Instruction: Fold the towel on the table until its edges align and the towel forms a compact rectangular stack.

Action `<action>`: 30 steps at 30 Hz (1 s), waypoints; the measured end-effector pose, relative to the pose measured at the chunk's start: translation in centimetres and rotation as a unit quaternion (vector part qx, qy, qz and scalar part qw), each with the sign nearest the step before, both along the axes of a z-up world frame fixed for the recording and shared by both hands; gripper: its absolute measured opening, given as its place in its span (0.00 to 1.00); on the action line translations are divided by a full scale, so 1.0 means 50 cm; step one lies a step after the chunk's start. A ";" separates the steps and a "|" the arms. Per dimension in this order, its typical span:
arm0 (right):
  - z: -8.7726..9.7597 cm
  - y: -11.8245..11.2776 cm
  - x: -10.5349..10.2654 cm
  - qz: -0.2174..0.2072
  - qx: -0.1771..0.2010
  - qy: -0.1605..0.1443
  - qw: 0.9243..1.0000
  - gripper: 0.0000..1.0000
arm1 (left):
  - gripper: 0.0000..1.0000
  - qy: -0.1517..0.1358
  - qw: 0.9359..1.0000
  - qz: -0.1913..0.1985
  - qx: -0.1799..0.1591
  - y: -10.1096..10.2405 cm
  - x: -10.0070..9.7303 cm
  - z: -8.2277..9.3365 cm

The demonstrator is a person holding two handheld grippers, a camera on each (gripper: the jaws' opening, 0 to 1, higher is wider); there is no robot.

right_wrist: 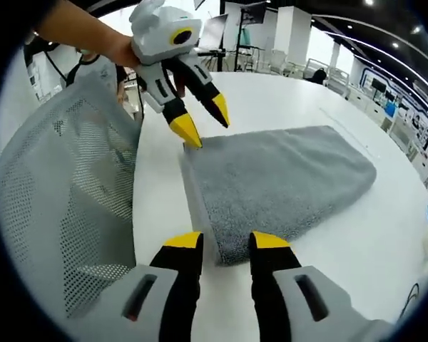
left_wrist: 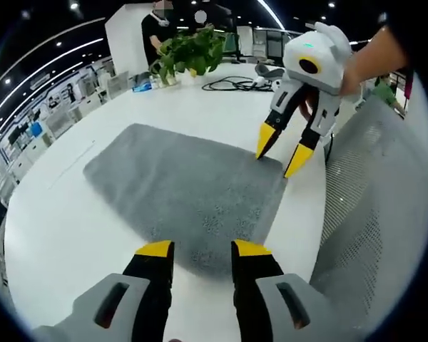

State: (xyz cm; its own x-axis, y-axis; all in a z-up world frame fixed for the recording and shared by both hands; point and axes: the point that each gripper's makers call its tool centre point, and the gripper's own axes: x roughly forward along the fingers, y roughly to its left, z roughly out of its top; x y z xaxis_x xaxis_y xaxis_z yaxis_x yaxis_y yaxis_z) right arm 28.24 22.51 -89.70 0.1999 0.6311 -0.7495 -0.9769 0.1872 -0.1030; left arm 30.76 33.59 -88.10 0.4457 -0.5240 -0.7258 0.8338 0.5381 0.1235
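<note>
A gray towel (left_wrist: pixel 185 189) is lying flat on the white table (left_wrist: pixel 57 235), already doubled over, with its thick folded edge facing the right gripper view at about 6 o'clock. The left gripper (left_wrist: pixel 202 249) is hovering at one near corner of the towel, its yellow-tipped jaws standing apart with nothing between them. The right gripper (right_wrist: pixel 225 241) is sitting at the other near corner, jaws likewise spread, straddling the towel's edge without pinching it. A mesh chair back (right_wrist: pixel 64 199) is showing at 9 o'clock in the right gripper view, and a potted plant (left_wrist: pixel 189 53) is standing at 12 o'clock in the left gripper view.
</note>
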 end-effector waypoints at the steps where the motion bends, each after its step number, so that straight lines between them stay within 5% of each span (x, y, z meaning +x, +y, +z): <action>1: -0.004 0.003 -0.004 0.009 -0.007 -0.005 1.000 0.26 | 0.33 0.005 1.000 -0.012 0.010 -0.001 -0.011 -0.009; 15: -0.036 0.003 0.006 0.039 -0.047 -0.033 0.998 0.26 | 0.35 -0.002 0.995 -0.046 0.085 -0.015 -0.025 -0.061; 24: -0.042 0.009 0.019 0.034 -0.057 -0.037 0.997 0.16 | 0.29 0.000 0.994 -0.045 0.095 -0.019 -0.005 -0.070; 30: -0.042 0.013 0.025 0.031 -0.072 -0.031 0.996 0.11 | 0.24 0.026 0.996 -0.032 0.085 -0.021 0.002 -0.070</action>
